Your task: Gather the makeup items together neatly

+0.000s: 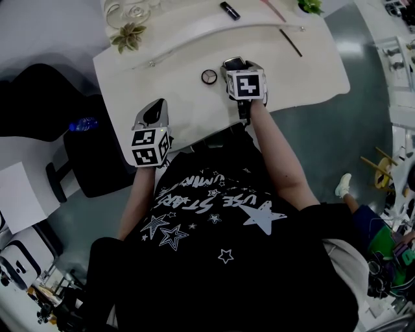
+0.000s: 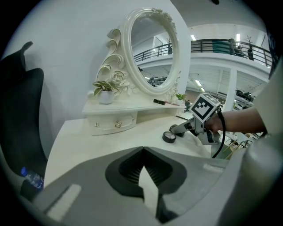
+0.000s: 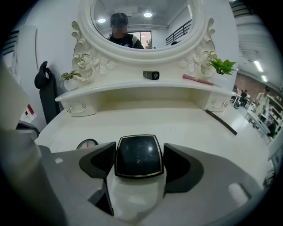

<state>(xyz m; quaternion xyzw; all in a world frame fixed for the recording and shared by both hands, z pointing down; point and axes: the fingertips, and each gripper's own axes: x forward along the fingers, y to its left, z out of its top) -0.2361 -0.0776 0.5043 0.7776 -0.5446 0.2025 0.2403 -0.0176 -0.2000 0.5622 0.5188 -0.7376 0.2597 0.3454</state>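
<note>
Between jaws of the right gripper point(image 3: 139, 160), a black gold-rimmed compact point(image 3: 138, 152)

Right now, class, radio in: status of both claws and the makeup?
Left claw shut, empty. Right claw shut on black compact. Round compact beside it on table; pencil, tube lie apart. Nothing in the way.

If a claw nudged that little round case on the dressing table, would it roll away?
Probably not: the round case lies flat on its wide face, so it should slide rather than roll. It looks low and rigid, so tipping seems unlikely. Its thin edge may offer little grip.
</note>
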